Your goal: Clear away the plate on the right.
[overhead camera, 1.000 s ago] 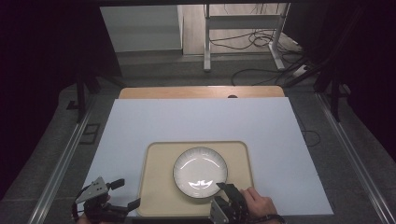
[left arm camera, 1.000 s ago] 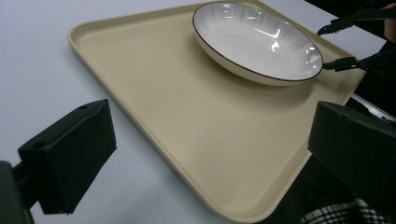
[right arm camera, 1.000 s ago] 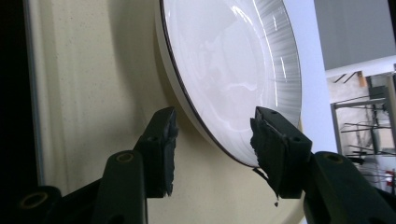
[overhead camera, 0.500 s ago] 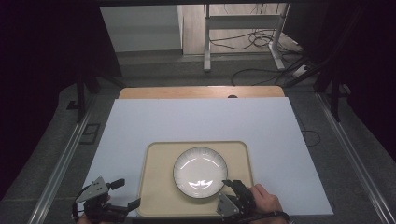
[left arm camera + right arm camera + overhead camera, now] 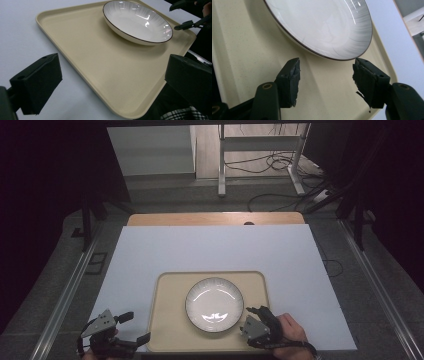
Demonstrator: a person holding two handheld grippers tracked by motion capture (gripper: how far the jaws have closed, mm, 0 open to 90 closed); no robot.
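A white plate (image 5: 214, 302) with a thin dark rim sits on a beige tray (image 5: 167, 320) at the near middle of the table. My right gripper (image 5: 247, 319) hovers over the tray's near right part, open, just beside the plate's rim. In the right gripper view the plate (image 5: 319, 22) lies just beyond the open right gripper (image 5: 327, 77), above the tray (image 5: 242, 50). My left gripper (image 5: 136, 327) is open at the tray's near left corner. The left gripper view has the open left gripper (image 5: 113, 80) facing the tray (image 5: 100, 62) and plate (image 5: 137, 21), with the right gripper (image 5: 190, 15) beyond.
A white cover (image 5: 210, 250) spreads over the table, with a wooden strip (image 5: 215, 218) along its far edge. Metal rails (image 5: 65, 295) run along both sides. Beyond the table are a metal frame (image 5: 260, 145) and cables (image 5: 270, 165) on the floor.
My right gripper has shifted a little right and forward, from the plate's near edge to its near right side. The left gripper has stayed put.
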